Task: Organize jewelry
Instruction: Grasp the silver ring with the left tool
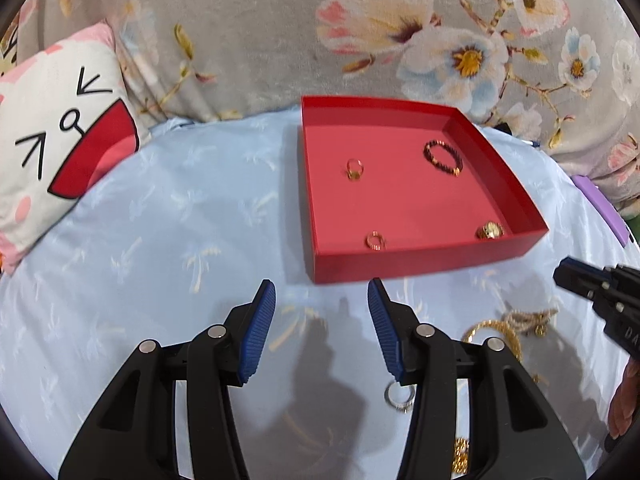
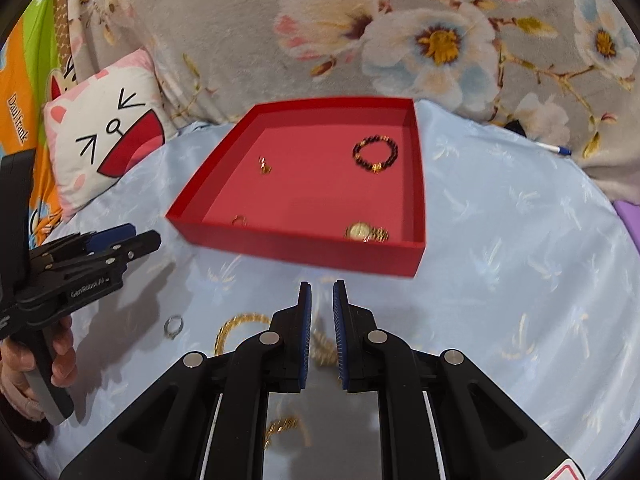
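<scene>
A red tray (image 1: 412, 266) (image 2: 304, 246) lies on the light blue cloth. It holds a dark bead bracelet (image 1: 443, 157) (image 2: 375, 153), a gold watch (image 1: 490, 231) (image 2: 366, 232) and two gold rings (image 1: 354, 169) (image 1: 375, 239). My left gripper (image 1: 322, 290) is open and empty, just short of the tray's near wall. A silver ring (image 1: 399, 397) (image 2: 174, 326) lies by its right finger. My right gripper (image 2: 322, 292) is nearly shut, with nothing seen between the pads, above a gold chain (image 2: 236, 326) (image 1: 494, 330). More gold jewelry (image 2: 282, 428) lies under it.
A cat-face pillow (image 1: 60, 136) (image 2: 108, 132) lies at the left. A floral blanket (image 1: 280, 28) rises behind the tray. A pen (image 2: 554, 147) and a purple object (image 1: 600, 204) lie at the right. The left gripper shows in the right wrist view (image 2: 132, 240).
</scene>
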